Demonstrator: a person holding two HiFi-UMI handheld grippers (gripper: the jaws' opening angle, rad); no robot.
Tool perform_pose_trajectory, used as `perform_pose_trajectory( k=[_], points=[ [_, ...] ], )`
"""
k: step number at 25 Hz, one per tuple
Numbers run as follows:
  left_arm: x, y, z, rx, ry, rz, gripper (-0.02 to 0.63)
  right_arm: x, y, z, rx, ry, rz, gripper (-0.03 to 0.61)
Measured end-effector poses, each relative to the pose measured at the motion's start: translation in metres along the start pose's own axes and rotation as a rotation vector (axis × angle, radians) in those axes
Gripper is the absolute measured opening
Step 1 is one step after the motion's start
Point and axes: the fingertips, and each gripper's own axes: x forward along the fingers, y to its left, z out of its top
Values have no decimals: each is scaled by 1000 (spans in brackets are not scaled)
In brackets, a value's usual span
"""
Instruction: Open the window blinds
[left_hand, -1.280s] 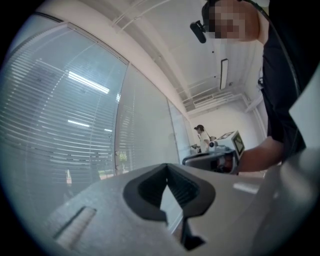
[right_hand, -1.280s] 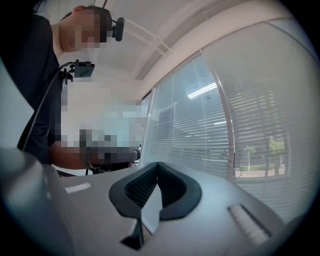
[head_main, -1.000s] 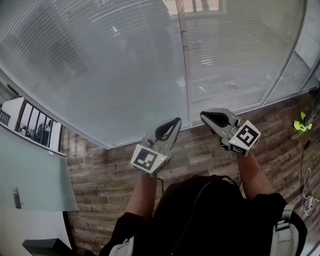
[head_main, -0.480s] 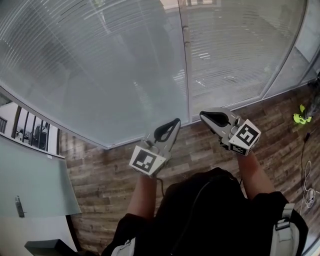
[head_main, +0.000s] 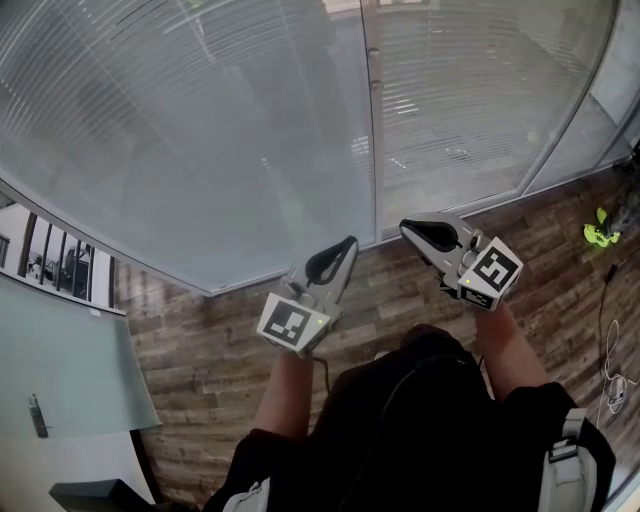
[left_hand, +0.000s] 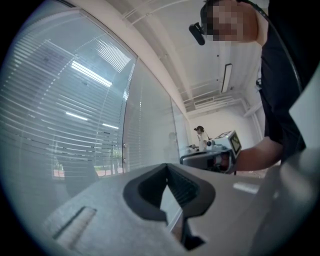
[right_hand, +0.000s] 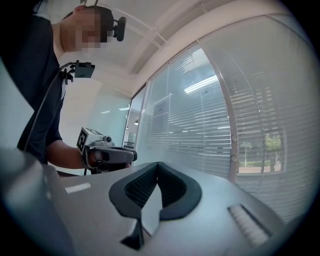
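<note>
- Head view: blinds (head_main: 200, 130), slats lowered behind the glass, fill the upper frame; we stand facing them
- Head view: post (head_main: 371, 120), upright, splits the blinds into a wide left pane and a narrower right pane
- Head view: left gripper (head_main: 350, 242), held level, tip toward the foot of the glass just left of the post; jaws together, nothing between them
- Head view: right gripper (head_main: 405, 227), held level, tip just right of the post; jaws together, empty
- Head view: the two tips sit near each other, apart, neither touching the glass as far as we can tell
- Head view: floor (head_main: 200, 340), wood planks, runs below the glass; a green item (head_main: 598, 236) and a cable (head_main: 612, 370) lie at the right edge
- Left gripper view: left gripper (left_hand: 167, 166), pads meeting at the tip, a small gap behind them, nothing held
- Left gripper view: blinds (left_hand: 65, 115) stand to the left, beyond the jaws; the right gripper (left_hand: 184, 159) shows further off at right, on our forearm
- Right gripper view: right gripper (right_hand: 158, 164), pads closed at the tip, nothing gripped
- Right gripper view: blinds (right_hand: 240, 125) curve across the right side, the post (right_hand: 231, 130) among them; the left gripper (right_hand: 132, 155) shows at left, its tip toward the glass
</note>
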Motion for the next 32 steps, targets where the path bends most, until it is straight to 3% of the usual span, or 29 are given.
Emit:
perform_pose_trajectory(
  k=[14, 22, 32],
  points=[
    [21, 18, -16, -28, 33, 0, 5, 17, -33, -2, 48, -25, -4, 5],
    [45, 42, -23, -38, 39, 6, 5, 33, -71, -17, 0, 1, 14, 5],
    [86, 81, -15, -1, 44, 27, 5, 58, -119, -3, 42, -37, 21, 5]
  ],
)
